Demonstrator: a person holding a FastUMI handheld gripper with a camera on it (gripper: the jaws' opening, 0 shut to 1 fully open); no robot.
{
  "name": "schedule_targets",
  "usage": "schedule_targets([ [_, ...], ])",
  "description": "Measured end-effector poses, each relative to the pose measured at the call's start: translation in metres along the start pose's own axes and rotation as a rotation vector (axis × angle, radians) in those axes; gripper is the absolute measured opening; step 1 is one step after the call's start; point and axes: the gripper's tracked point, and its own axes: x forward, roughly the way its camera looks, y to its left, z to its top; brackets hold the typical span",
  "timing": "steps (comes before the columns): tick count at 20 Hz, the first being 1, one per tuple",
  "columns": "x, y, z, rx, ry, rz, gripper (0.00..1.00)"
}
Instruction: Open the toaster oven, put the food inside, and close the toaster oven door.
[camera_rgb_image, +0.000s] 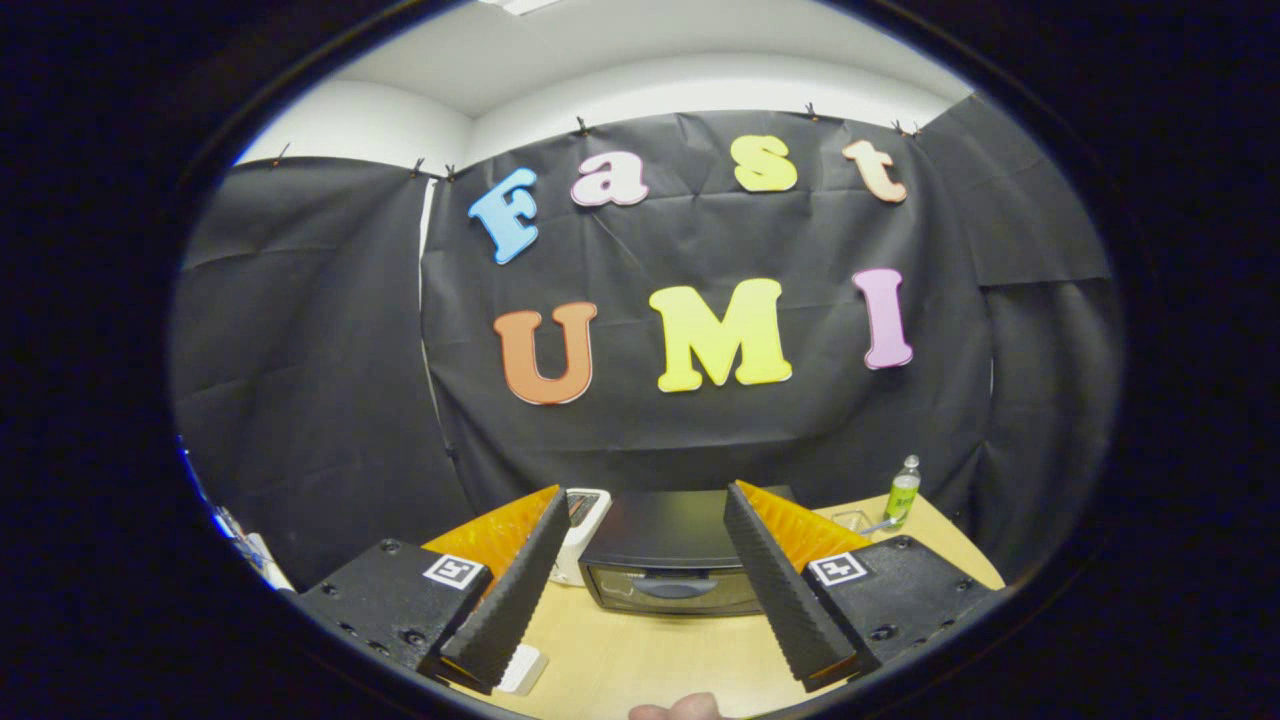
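A black toaster oven stands on the wooden table ahead of me, its glass door shut and the handle facing me. My gripper is open, held above the table, and the oven shows between its two fingers, some way beyond them. Nothing is between the fingers. A pale rounded bit, maybe the food, peeks in at the table's near edge below the fingers.
A white appliance stands just left of the oven, partly hidden by the left finger. A small white object lies on the table under that finger. At the back right are a green-labelled bottle and a small clear dish.
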Motion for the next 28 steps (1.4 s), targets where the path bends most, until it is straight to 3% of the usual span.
schedule_targets([
  [7, -0.073, 0.026, 0.020, -0.030, -0.061, -0.072, 1.00],
  [15, -0.118, 0.057, 0.018, -0.024, -0.068, -0.121, 1.00],
  [28, -0.118, 0.108, 0.030, -0.070, -0.103, -0.070, 1.00],
])
